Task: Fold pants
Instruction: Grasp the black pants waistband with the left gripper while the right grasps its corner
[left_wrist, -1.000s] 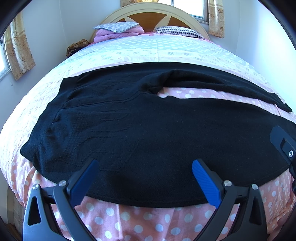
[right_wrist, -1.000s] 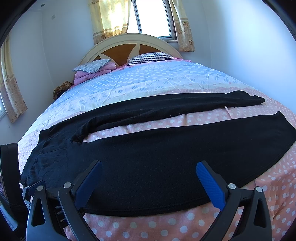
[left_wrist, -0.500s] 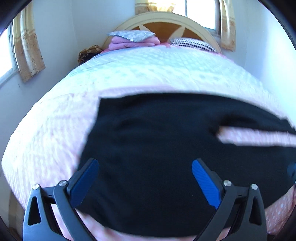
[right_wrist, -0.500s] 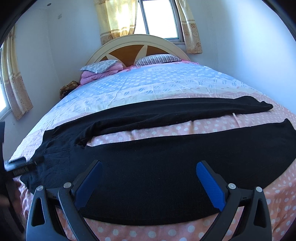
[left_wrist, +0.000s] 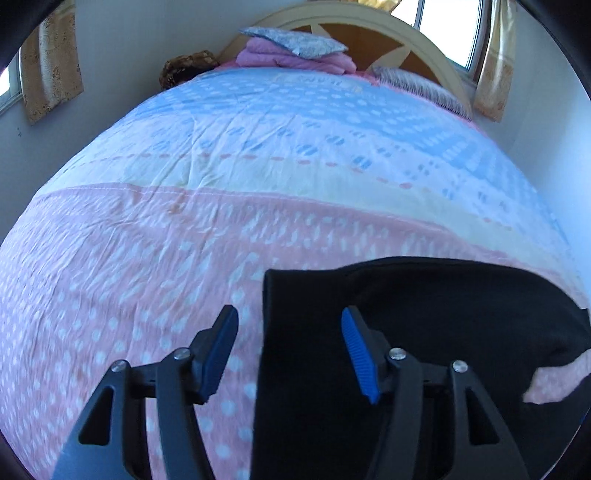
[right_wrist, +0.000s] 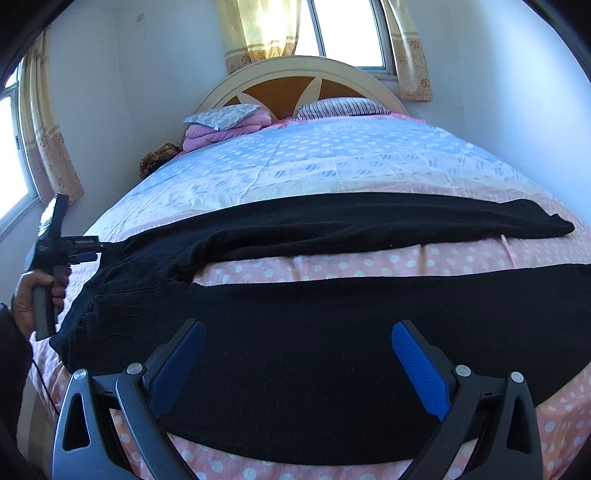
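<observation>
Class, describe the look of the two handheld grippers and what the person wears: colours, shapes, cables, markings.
Both the left gripper and right gripper have black frames with triangular cut-outs, silver screw heads and ribbed blue pads. In the right wrist view the left one shows a grey handle, small white lettering too small to read, and a thin black cable. A dark sleeve is worn.

Bed (right_wrist: 332, 158) with dotted pink, yellow and blue cover, arched cream headboard (right_wrist: 295, 72), striped pillow (right_wrist: 341, 107), patterned pillow (right_wrist: 221, 115) on folded pink bedding (right_wrist: 221, 133), yellow curtains (right_wrist: 258, 29) at the window (right_wrist: 347, 33) behind
</observation>
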